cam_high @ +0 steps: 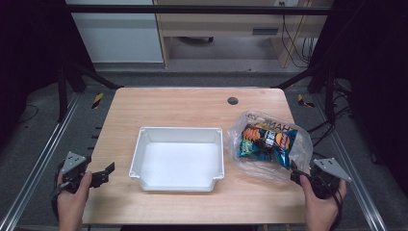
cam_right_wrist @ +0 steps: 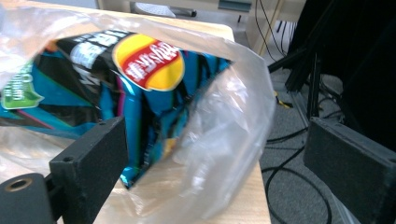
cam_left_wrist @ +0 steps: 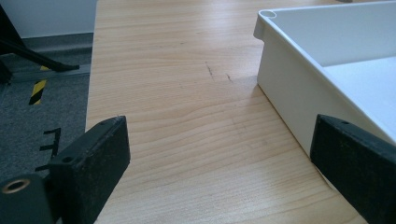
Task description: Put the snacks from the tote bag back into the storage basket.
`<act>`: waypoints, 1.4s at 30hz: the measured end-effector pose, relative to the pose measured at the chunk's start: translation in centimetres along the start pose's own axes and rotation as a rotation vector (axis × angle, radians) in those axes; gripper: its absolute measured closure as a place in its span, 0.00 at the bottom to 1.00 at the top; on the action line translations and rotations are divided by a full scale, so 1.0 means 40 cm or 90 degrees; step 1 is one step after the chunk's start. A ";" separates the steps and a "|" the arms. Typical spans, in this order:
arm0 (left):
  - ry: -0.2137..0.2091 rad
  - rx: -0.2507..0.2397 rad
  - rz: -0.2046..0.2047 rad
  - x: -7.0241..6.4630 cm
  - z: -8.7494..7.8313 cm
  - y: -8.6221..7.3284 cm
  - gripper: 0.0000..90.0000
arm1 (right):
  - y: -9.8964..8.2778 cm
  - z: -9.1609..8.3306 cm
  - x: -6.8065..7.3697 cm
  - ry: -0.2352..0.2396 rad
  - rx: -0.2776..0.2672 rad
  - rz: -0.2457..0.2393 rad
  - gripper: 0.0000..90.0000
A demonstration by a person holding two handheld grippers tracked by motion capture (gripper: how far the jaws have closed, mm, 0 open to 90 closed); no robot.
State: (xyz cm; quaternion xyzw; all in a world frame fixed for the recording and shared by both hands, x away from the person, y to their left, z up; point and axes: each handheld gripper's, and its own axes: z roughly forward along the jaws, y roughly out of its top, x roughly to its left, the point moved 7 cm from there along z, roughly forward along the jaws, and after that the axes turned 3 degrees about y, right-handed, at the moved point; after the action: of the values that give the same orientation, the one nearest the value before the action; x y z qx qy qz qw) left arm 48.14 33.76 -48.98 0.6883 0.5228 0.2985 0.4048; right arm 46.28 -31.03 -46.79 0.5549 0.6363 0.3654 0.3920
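A blue and black chip bag (cam_high: 263, 140) lies inside a clear plastic bag (cam_high: 298, 144) on the right side of the wooden table (cam_high: 183, 103). A white empty tray (cam_high: 219, 168) sits in the middle. My right gripper (cam_high: 294, 172) stands open at the plastic bag's near right corner. In the right gripper view the chip bag (cam_right_wrist: 140, 88) and the clear plastic bag (cam_right_wrist: 233, 121) lie ahead between my right gripper's (cam_right_wrist: 215, 140) wide jaws, with no pad pressing on them. My left gripper (cam_high: 107, 174) is open near the table's left edge, left of the tray. In the left gripper view, bare wood lies ahead of my left gripper (cam_left_wrist: 224, 140) and the tray's wall (cam_left_wrist: 285, 93) is close to its right jaw.
A dark round hole (cam_high: 233, 100) sits in the table near its far edge. Metal frame rails (cam_high: 38, 163) run along both sides of the table. Cables (cam_right_wrist: 285, 177) lie on the floor past the right edge.
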 end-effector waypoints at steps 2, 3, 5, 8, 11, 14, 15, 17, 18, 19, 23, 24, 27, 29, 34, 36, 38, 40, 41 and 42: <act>0.000 -0.001 0.003 -0.001 0.000 0.000 0.05 | 0.002 0.002 0.007 0.001 0.002 -0.010 0.08; -0.001 -0.001 0.004 -0.003 0.000 0.000 0.05 | 0.003 0.010 0.023 0.012 0.009 -0.026 0.08; -0.005 0.002 0.004 -0.006 0.001 0.001 0.05 | 0.000 0.018 0.039 0.027 0.023 -0.039 0.08; -0.014 0.007 0.005 -0.009 0.001 0.001 0.05 | -0.003 0.021 0.052 0.034 0.034 -0.053 0.09; 0.007 0.006 0.015 -0.008 0.001 -0.002 0.05 | 0.007 0.017 0.065 0.045 0.028 -0.063 0.09; 0.014 0.005 0.017 -0.006 0.001 -0.006 0.05 | 0.015 0.024 0.071 0.060 0.037 -0.070 0.08; 0.011 0.006 0.014 -0.007 0.001 -0.008 0.05 | 0.026 0.031 0.080 0.083 0.042 -0.084 0.08; 0.011 0.008 0.017 -0.007 0.002 -0.011 0.05 | 0.032 0.034 0.084 0.087 0.050 -0.095 0.08; 0.010 0.008 0.017 -0.008 0.002 -0.010 0.05 | 0.041 0.038 0.089 0.091 0.059 -0.107 0.08; 0.012 0.006 0.019 -0.008 0.002 -0.009 0.05 | 0.049 0.042 0.093 0.097 0.065 -0.119 0.09; 0.011 0.006 0.016 -0.009 0.004 -0.009 0.04 | 0.082 0.057 0.108 0.110 0.107 -0.170 0.09; 0.009 0.006 0.017 -0.010 0.006 -0.009 0.04 | 0.082 0.057 0.108 0.110 0.107 -0.170 0.09; 0.006 0.007 0.019 -0.015 0.006 -0.009 0.04 | 0.115 0.063 0.117 0.123 0.124 -0.199 0.08; 0.006 0.007 0.026 -0.015 0.004 -0.009 0.04 | 0.132 0.065 0.121 0.136 0.136 -0.221 0.08; 0.002 0.006 0.025 -0.016 0.004 -0.008 0.04 | 0.166 0.063 0.131 0.156 0.152 -0.270 0.08; 0.003 0.007 0.026 -0.016 0.004 -0.008 0.04 | 0.181 0.060 0.135 0.164 0.158 -0.295 0.07; 0.003 0.008 0.024 -0.014 0.005 -0.009 0.04 | 0.192 0.060 0.138 0.174 0.171 -0.315 0.06; 0.004 0.010 0.020 -0.011 0.005 -0.011 0.04 | 0.203 0.062 0.143 0.182 0.170 -0.332 0.06; 0.006 0.010 0.019 -0.008 0.004 -0.011 0.04 | 0.206 0.063 0.145 0.188 0.174 -0.342 0.06; 0.007 0.010 0.015 -0.006 0.003 -0.011 0.04 | 0.209 0.066 0.148 0.190 0.183 -0.354 0.06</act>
State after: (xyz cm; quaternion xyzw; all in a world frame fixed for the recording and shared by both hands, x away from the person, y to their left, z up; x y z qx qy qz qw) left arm 47.96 33.57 -49.41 0.6959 0.5191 0.3030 0.3931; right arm 51.71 -24.08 -40.94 0.3498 0.8586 0.2286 0.2970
